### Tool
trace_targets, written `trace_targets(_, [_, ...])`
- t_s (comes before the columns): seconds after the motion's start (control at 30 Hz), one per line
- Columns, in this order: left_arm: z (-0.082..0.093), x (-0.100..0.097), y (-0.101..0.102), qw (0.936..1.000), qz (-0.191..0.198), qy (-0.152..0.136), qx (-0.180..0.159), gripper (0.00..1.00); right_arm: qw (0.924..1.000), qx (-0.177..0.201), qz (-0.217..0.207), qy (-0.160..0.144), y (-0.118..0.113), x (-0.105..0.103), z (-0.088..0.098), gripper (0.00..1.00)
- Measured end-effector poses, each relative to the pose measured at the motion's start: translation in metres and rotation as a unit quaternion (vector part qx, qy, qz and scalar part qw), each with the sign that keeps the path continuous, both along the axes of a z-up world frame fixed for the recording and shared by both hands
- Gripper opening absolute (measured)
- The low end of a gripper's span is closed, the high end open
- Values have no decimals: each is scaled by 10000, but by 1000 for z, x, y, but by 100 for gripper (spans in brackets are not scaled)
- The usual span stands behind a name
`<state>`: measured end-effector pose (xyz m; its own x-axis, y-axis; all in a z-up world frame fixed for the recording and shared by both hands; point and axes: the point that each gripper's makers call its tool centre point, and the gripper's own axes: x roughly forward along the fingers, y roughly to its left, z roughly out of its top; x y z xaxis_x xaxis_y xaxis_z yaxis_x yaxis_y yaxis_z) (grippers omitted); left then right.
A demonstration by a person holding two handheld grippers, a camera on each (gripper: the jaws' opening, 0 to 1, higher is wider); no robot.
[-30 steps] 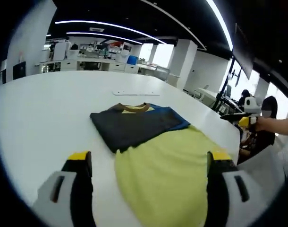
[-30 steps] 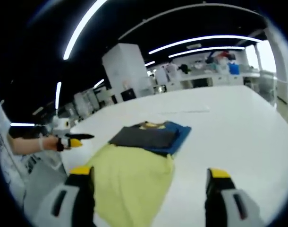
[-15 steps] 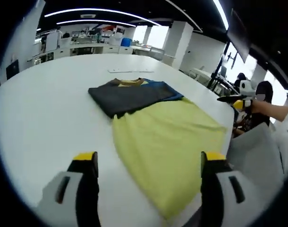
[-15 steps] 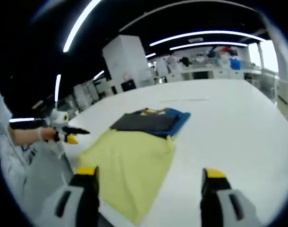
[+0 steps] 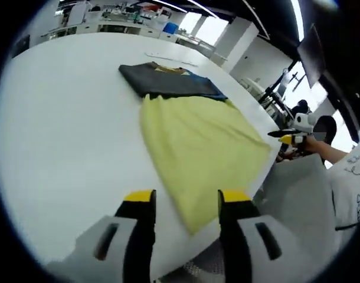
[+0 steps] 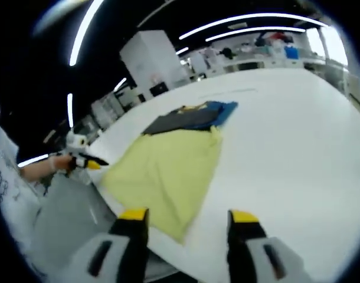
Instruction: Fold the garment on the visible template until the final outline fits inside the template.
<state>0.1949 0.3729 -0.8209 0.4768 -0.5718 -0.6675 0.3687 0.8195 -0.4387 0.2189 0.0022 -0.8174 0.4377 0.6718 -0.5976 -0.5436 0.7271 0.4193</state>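
The garment lies flat on the white table, its yellow body toward me and its dark grey and blue folded top at the far end. My left gripper is open over the table's near edge, with a yellow hem corner lying between its jaws. In the right gripper view the same garment stretches away, and my right gripper is open with the other hem corner between its jaws. Each gripper also appears small in the other's view: right gripper, left gripper.
A thin pale strip lies on the table beyond the garment. The table edge drops to a grey surface beside a person's white printed sleeve. Desks and pillars stand far behind.
Both cameras have pulled back and tilted down, so the garment's hem and the table edge now show. The jaws of both grippers have drawn closer together around the hem corners.
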Motion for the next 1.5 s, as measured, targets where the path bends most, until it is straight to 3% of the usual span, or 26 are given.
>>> trace_targets(0.37, [-13, -24, 1, 9988, 43, 457, -155, 28, 9989, -9, 192, 417, 11, -14, -18, 27])
trace_targets(0.57, [-12, -26, 0, 9984, 57, 512, -247, 24, 9984, 119, 117, 531, 13, -14, -19, 21])
trace_targets(0.77, [-17, -33, -3, 9979, -56, 624, -179, 11, 9977, 202, 79, 640, 16, -14, -23, 12])
trace_targets(0.93, [-22, -30, 0, 9973, 83, 701, -208, 3, 9971, 219, 8, 726, 17, -14, -24, 0])
trace_targets(1.17, [-19, -37, 0, 9979, -32, 633, -136, 0, 9948, 670, -130, 758, 15, -14, -3, 0])
trace_targets(1.33, [-9, -39, -1, 9974, -71, 629, -342, 0, 9934, 831, -160, 768, 15, -21, 8, 0])
trace_targets(1.5, [-1, -47, -3, 9969, -326, 657, -277, 0, 9933, 860, -82, 768, 18, -34, 18, 0])
